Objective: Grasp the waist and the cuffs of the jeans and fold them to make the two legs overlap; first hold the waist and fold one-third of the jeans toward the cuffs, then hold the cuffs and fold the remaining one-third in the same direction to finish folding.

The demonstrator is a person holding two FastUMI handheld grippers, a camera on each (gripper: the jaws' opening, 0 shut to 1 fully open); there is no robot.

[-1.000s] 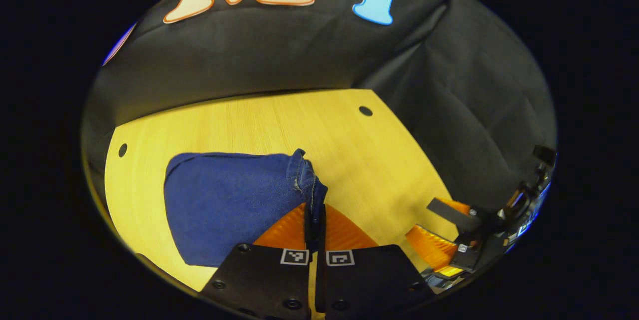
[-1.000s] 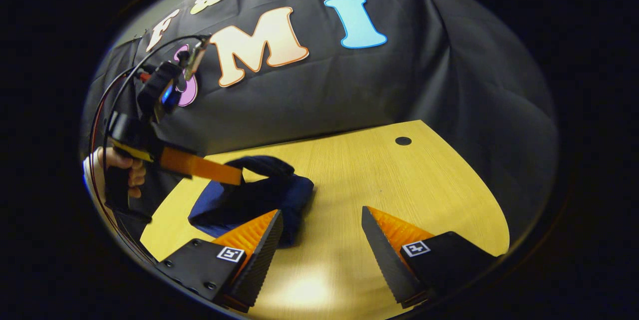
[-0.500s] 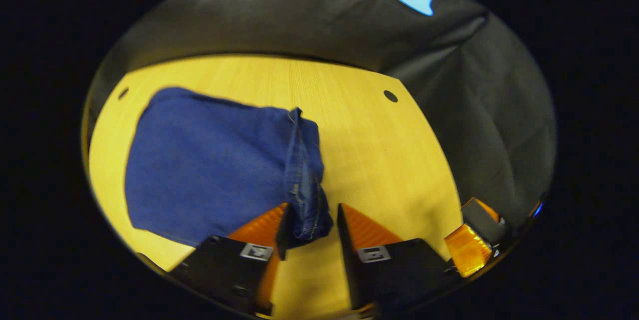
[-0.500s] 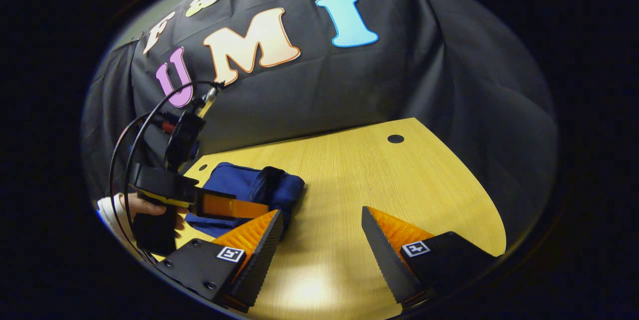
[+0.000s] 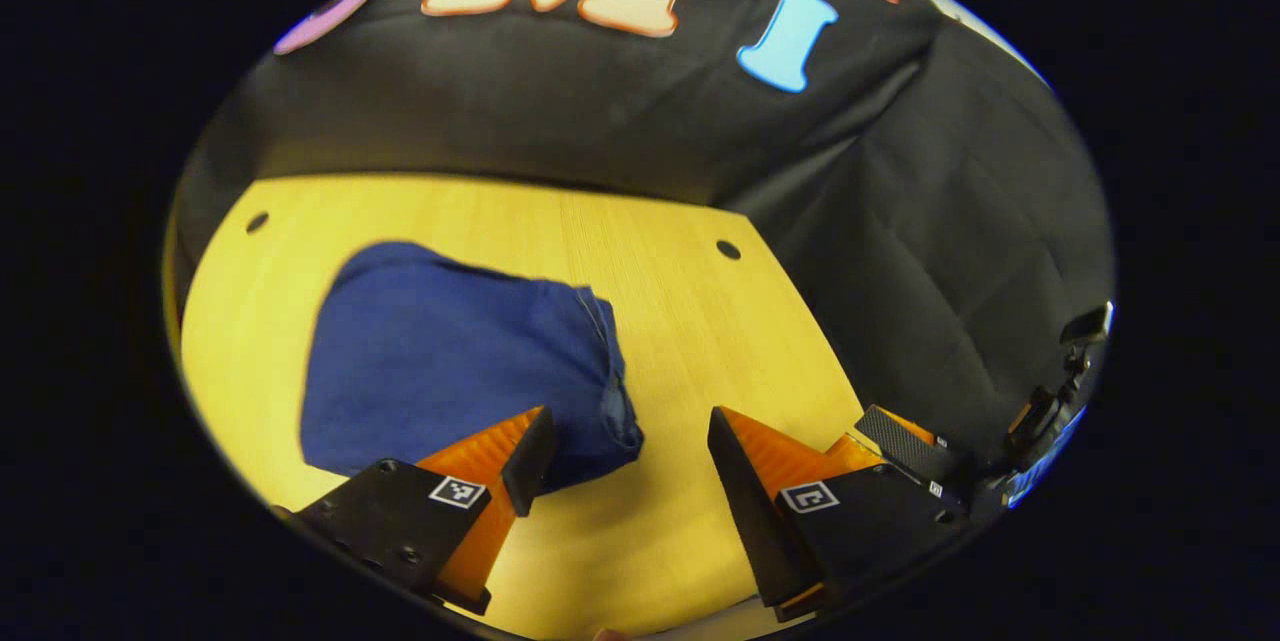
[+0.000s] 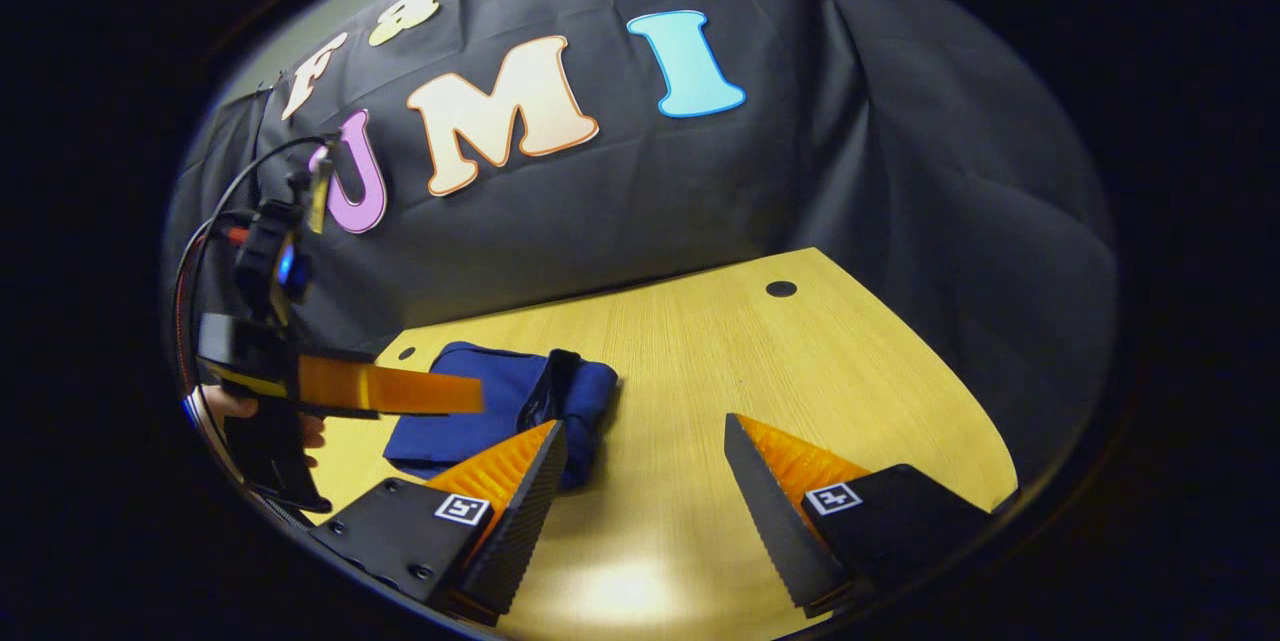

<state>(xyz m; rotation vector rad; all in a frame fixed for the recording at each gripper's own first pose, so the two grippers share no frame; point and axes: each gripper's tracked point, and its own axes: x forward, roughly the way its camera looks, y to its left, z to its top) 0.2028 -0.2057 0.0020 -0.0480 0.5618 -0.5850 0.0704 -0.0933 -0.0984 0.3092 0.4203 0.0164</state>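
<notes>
Jeans folded into a compact bundle on the wooden table, both grippers released.

We take the jeans as landmark. In the left gripper view, the left gripper hangs with fingers spread wide at the near corner of the bundle, where a stitched hem edge lies; one finger overlaps the denim in the picture, but we cannot tell whether it touches. In the right gripper view, the right gripper is also parted, holding nothing, one finger beside the near end of the jeans, the other well apart over bare wood. A hand shows beyond the jeans, holding the left gripper above the bundle's edge.
</notes>
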